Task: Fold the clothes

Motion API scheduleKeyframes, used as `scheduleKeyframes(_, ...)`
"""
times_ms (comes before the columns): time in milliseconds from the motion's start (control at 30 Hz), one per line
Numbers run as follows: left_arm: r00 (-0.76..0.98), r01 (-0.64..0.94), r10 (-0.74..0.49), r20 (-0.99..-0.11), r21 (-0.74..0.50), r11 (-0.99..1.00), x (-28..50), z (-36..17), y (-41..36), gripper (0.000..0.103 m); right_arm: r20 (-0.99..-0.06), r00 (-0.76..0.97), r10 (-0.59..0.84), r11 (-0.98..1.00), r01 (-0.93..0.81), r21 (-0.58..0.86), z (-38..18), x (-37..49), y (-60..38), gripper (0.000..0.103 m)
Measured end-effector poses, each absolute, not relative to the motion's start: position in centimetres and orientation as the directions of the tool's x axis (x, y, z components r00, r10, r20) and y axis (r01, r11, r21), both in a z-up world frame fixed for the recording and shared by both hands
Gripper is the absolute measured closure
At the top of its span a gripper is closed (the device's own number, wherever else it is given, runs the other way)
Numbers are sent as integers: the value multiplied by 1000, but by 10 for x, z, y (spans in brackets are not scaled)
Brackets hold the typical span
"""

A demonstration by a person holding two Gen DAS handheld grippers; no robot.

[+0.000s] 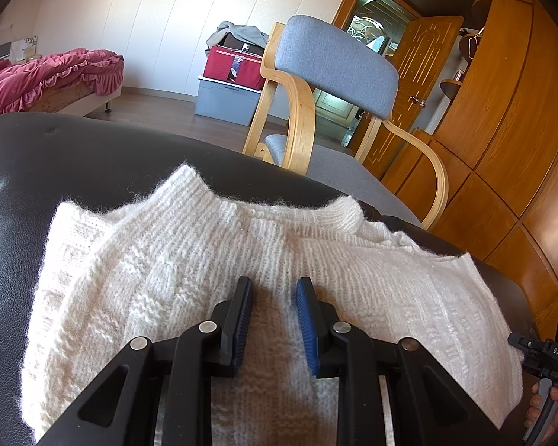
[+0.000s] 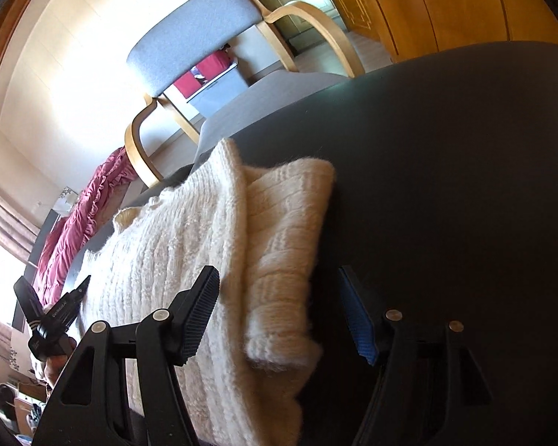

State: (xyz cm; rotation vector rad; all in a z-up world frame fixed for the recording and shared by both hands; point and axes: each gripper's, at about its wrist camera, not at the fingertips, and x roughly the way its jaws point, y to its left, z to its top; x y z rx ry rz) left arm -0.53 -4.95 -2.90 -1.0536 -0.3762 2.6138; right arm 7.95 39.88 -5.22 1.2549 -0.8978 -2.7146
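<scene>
On the black table [image 1: 37, 171], a white sweater [image 1: 189, 260] lies before a grey chair [image 1: 334, 63].

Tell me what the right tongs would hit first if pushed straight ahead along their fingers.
Most likely the folded sleeve of the white sweater, which lies between the open right tongs; beyond it is the black table. Depth is uncertain.

Fuzzy, ribbed cream knit sweater [image 1: 189, 260]; dark table [image 1: 37, 171], seemingly matt leatherette; chair [image 1: 338, 59] of grey cloth, glossy wood.
</scene>
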Motion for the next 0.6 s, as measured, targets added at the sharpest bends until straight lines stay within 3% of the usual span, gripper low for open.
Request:
scheduleKeyframes(133,-688,-174,363,-628,-343,-923,-5,-29,-49,79,-699,-711,-75,-864,-304,402,-38,90,395,35)
scheduleKeyframes(233,-689,-173,358,-630,-336,-926,-5,-29,-48,79,-632,-775,-7,-902,-267,338,-13,98,375,35)
scheduleKeyframes(567,-695,-170,339,-634,-314,-934,-4,-29,-44,79,-627,-774,-91,-993,25,113,-1,53,251,35)
scheduleKeyframes(600,-695,-170,339,-634,-313,-934,-4,-29,-44,79,-621,-777,-105,-993,47,108,-1,50,241,40)
